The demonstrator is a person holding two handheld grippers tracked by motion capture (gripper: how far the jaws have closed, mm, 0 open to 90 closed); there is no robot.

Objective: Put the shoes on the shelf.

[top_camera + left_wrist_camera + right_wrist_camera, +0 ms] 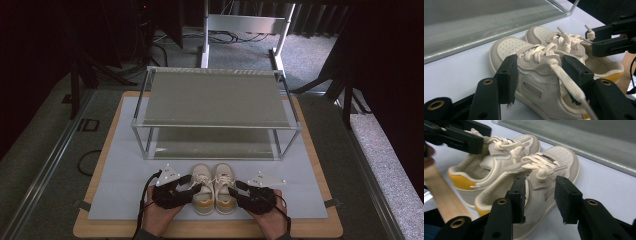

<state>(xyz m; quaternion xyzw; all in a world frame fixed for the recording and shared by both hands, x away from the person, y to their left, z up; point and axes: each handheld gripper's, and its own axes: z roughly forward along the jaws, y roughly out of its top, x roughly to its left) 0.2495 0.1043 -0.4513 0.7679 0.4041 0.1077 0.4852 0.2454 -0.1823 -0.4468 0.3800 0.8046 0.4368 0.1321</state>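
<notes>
Pair of small cream shoes (214, 187), toes toward a two-tier rack (215, 112), sitting on the white mat (125, 165) just before it.

High view: left gripper (192, 186) at the left shoe's outer side, right gripper (239, 189) at the right shoe's.

Left gripper view: jaws spread, straddling the left shoe (536, 75) at tongue and laces; pads look just shy of contact, so not clamped.

Right gripper view: jaws parted around the right shoe (539, 182) mid-upper, nothing squeezed.

Judgement: likely a lift to the rack. Close on the firm side walls, not on loose laces; grip both evenly, and lift level.
</notes>
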